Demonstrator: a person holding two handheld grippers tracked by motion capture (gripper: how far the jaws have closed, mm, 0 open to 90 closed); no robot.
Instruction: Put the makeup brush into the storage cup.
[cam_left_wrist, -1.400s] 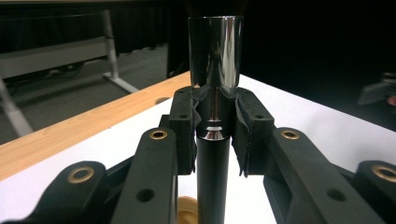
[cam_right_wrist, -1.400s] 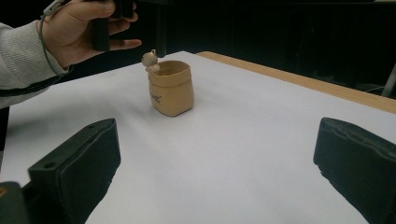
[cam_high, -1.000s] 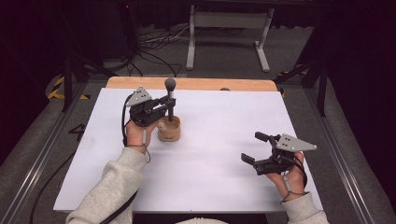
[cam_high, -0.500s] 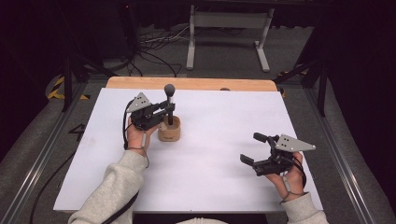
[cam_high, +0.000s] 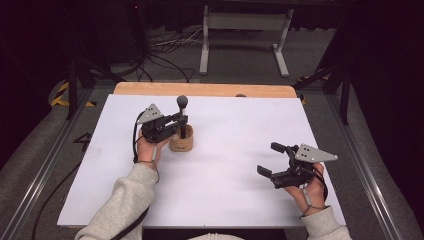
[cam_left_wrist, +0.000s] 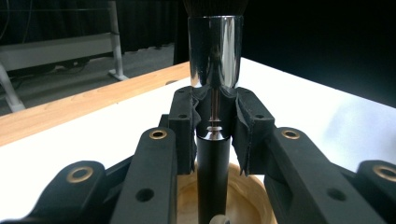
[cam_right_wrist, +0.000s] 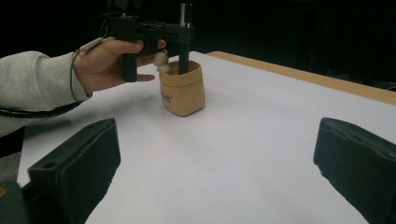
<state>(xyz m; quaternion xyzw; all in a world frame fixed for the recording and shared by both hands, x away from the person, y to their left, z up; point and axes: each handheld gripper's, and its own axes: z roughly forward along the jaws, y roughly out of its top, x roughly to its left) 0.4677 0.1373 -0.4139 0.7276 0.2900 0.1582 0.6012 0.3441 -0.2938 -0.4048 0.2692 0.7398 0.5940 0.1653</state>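
Observation:
A makeup brush (cam_high: 182, 114) with a black handle, a chrome ferrule (cam_left_wrist: 215, 51) and dark bristles stands upright, its lower end inside a small tan pouch (cam_high: 181, 141) on the white table. My left gripper (cam_high: 180, 121) is shut on the brush handle (cam_left_wrist: 213, 158) just below the ferrule, directly above the pouch (cam_left_wrist: 243, 200). In the right gripper view the pouch (cam_right_wrist: 183, 88) and brush (cam_right_wrist: 184, 35) sit at the far left with the left hand beside them. My right gripper (cam_high: 269, 160) rests open near the table's right front, nothing between its pads (cam_right_wrist: 77, 170).
The white sheet (cam_high: 230, 165) covers most of the table, with a wooden strip (cam_high: 200, 89) along the far edge. Beyond the table, a metal stand (cam_high: 242, 35) and cables lie on the dark floor.
My left gripper has come down with the brush, so the handle sits deeper in the pouch. The right gripper has stayed where it was.

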